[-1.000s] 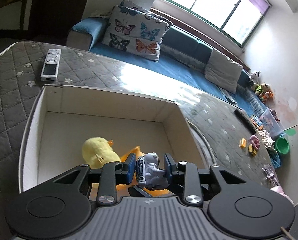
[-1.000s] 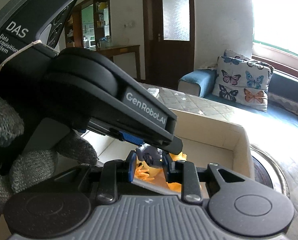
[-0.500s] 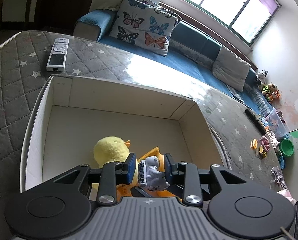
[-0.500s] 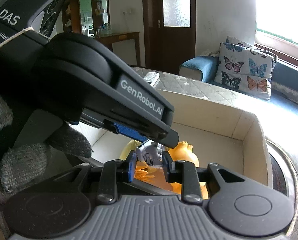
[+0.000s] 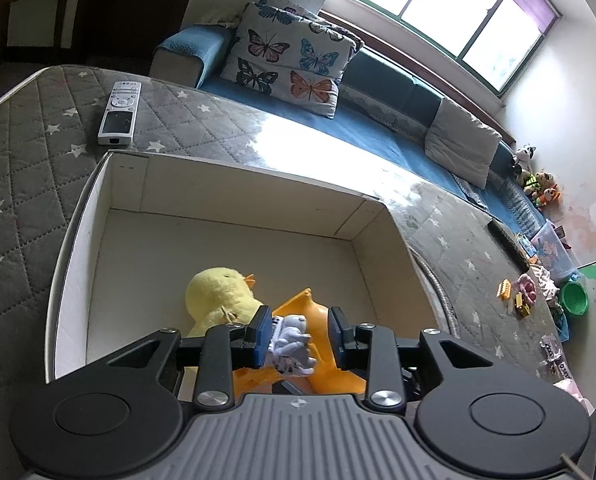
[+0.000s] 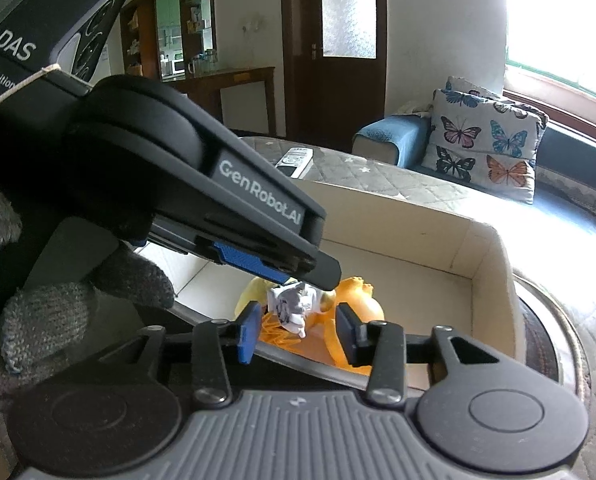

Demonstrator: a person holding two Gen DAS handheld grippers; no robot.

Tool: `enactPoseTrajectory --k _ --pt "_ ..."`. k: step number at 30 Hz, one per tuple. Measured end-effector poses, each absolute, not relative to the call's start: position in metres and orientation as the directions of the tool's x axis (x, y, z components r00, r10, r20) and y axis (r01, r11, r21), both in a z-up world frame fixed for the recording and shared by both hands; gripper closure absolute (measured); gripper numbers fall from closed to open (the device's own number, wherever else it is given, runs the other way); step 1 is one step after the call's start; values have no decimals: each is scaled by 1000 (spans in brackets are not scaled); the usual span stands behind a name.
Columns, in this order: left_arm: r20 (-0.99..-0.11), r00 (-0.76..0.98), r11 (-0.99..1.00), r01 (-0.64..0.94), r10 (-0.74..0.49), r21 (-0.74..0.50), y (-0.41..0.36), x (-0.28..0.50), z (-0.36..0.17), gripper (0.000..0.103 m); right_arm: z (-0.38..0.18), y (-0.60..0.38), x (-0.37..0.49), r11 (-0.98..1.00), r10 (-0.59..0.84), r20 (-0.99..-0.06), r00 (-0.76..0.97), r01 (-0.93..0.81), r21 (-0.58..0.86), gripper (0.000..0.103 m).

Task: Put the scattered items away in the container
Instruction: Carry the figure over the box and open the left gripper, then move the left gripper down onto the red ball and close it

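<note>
A small grey-and-white toy figure [image 5: 291, 340] hangs over the open white box [image 5: 233, 168], and my left gripper [image 5: 300, 334] is shut on it. In the right wrist view the left gripper [image 6: 310, 276] reaches in from the upper left, with the toy figure [image 6: 293, 308] pinched at its tip. My right gripper [image 6: 298, 334] sits just below, its jaws opening. The figure is between its blue pads, which stand apart from it. A yellow plush duck [image 5: 217, 296] and an orange toy [image 5: 310, 312] lie inside the box.
The box stands on a grey quilted, star-patterned surface [image 5: 25, 184], with a white remote [image 5: 119, 114] beyond its far corner. A blue sofa with a butterfly cushion [image 5: 293, 68] lies behind. Small toys [image 5: 522, 296] lie scattered at the right. A gloved hand [image 6: 57, 312] holds the left gripper.
The right gripper's pads, closed around the toy figure before, have spread apart from it. The left gripper keeps its hold and has hardly moved.
</note>
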State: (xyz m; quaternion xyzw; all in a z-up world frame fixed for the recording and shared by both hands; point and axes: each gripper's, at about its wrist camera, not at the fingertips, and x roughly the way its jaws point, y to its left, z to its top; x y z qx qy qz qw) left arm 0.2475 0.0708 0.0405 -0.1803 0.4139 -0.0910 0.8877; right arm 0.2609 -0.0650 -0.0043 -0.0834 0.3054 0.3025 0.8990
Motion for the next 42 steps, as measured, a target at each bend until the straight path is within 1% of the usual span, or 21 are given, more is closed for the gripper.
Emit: enactPoseTrajectory --k 1,2,11,13,18,21,25,29,32,42 --pt "-699 644 918 15 -312 -396 70 245 42 70 -3 -68 258 803 491 -597 634 -595 29 54" --pt "-697 645 918 17 -313 -396 68 243 43 70 -1 -70 255 803 489 -595 638 -595 23 53" --pt "-684 647 917 59 -336 -395 49 223 51 69 7 -97 234 819 458 -592 663 -573 -7 49" --pt "-682 647 917 70 -342 -393 44 218 52 69 7 -103 228 826 448 -594 668 -564 -12 43" --pt "-683 634 915 101 -362 -390 29 205 50 69 6 -123 213 847 422 -599 680 -531 -6 43" --pt "-690 620 914 123 -375 -386 18 197 47 69 3 -136 202 860 400 -607 687 -511 -11 39" --pt "-702 596 911 143 -391 -386 4 189 39 69 -1 -153 188 876 375 -620 689 -483 -7 39" --pt "-721 579 919 150 -381 -365 -8 183 31 69 -6 -168 176 892 353 -626 695 -451 2 38" --pt "-730 568 921 165 -381 -352 -16 179 27 69 -11 -177 169 903 338 -631 698 -429 9 33" --pt "-747 532 916 202 -399 -346 -39 172 17 69 -22 -207 154 934 288 -645 707 -357 26 33"
